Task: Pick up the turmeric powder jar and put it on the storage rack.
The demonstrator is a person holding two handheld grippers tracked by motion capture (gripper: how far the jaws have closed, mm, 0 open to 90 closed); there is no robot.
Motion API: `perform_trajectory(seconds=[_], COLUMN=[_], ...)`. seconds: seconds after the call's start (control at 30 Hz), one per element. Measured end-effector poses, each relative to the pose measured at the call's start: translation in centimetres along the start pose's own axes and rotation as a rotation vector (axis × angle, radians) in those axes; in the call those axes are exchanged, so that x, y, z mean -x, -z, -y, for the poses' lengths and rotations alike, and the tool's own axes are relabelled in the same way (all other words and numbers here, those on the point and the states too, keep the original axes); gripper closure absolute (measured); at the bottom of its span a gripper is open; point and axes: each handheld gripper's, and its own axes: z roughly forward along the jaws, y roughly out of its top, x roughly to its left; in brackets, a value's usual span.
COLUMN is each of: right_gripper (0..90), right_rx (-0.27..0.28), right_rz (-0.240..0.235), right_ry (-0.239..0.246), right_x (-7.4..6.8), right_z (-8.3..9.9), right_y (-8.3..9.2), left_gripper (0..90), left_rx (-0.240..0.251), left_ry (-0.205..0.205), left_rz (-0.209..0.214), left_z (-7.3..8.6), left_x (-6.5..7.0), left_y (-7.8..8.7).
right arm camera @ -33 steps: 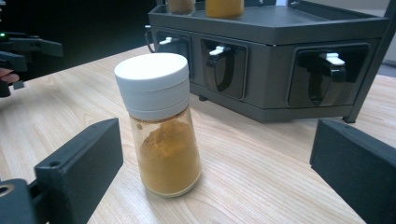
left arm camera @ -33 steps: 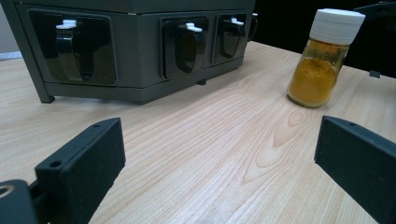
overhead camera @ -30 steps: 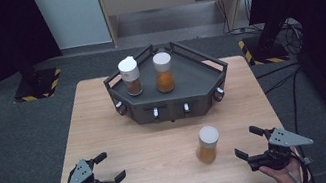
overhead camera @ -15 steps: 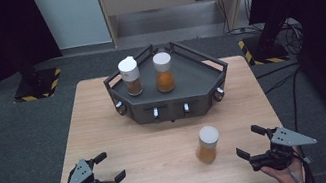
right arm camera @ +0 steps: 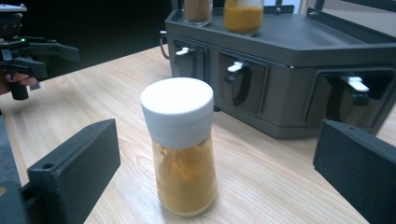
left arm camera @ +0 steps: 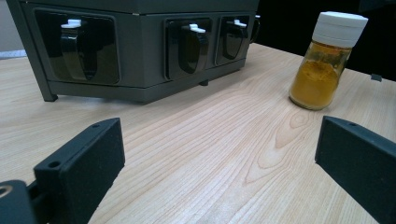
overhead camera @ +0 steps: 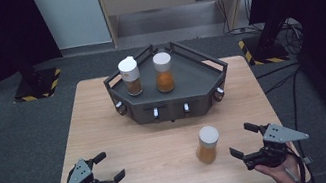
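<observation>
Three jars with white caps: two stand upright on the rack (overhead camera: 199, 77) at 12 o'clock, the brown jar (overhead camera: 130, 76) and the orange jar (overhead camera: 163, 72), side by side but apart. The third, a loose jar (overhead camera: 208, 144), stands on the table (overhead camera: 105, 122) at about 5 o'clock, in front of the rack. We count two grippers, both gaping and empty: our left gripper (overhead camera: 106, 168) at 7 o'clock, our right gripper (overhead camera: 243, 141) at 4 o'clock, just beside the loose jar. Since a second ago, the right gripper has edged slightly outward; jars and left gripper are unchanged.
</observation>
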Motion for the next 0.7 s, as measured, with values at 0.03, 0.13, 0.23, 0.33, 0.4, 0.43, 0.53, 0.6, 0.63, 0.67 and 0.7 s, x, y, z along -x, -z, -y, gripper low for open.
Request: perform_trajectory(seconds=[0.03, 0.13, 0.23, 0.33, 0.4, 0.43, 0.53, 0.6, 0.63, 0.67, 0.7], right_gripper=[0.7, 0.7, 0.7, 0.8, 1.0, 1.0, 1.6, 2.8, 3.3, 3.6, 3.6], right_rx=[-0.005, -0.019, -0.029, -0.041, -0.047, -0.05, -0.059, -0.069, -0.073, -0.077, -0.085], right_rz=[-0.005, -0.019, -0.033, -0.051, -0.06, -0.065, -0.085, -0.097, -0.1, -0.107, -0.11], right_ry=[0.002, 0.013, 0.018, 0.018, 0.019, 0.019, 0.021, 0.022, 0.023, 0.022, 0.022], right_x=[0.0, 0.0, 0.1, 0.3, 0.3, 0.4, 0.4, 0.4, 0.4, 0.4, 0.5], right_z=[-0.2, -0.7, -1.0, -1.3, -1.4, -1.5, -1.7, -1.8, -1.8, -1.9, -1.9], right_y=[-0.2, -0.9, -1.6, -2.5, -3.0, -3.3, -4.2, -4.8, -5.1, -5.4, -5.7], left_gripper=[0.3, 0.3, 0.3, 0.3, 0.3, 0.3, 0.3, 0.3, 0.3, 0.3, 0.3], left_rx=[0.001, -0.001, 0.0, -0.002, 0.0, -0.001, -0.001, -0.001, -0.002, -0.002, -0.001], left_ry=[0.0, 0.0, 0.0, 0.001, 0.0, 0.001, 0.001, 0.001, 0.002, 0.001, 0.001], left_rz=[0.001, 0.002, 0.004, 0.004, 0.004, 0.004, 0.004, 0.005, 0.005, 0.004, 0.004], left_z=[0.0, 0.0, 0.0, 0.0, 0.0, 0.0, 0.0, 0.0, 0.0, 0.0, 0.0], left_x=[0.0, 0.0, 0.0, 0.0, 0.0, -0.1, -0.1, -0.1, -0.1, -0.1, -0.1], left_y=[0.0, 0.0, 0.0, 0.0, 0.0, 0.0, 0.0, 0.0, 0.0, 0.0, 0.0])
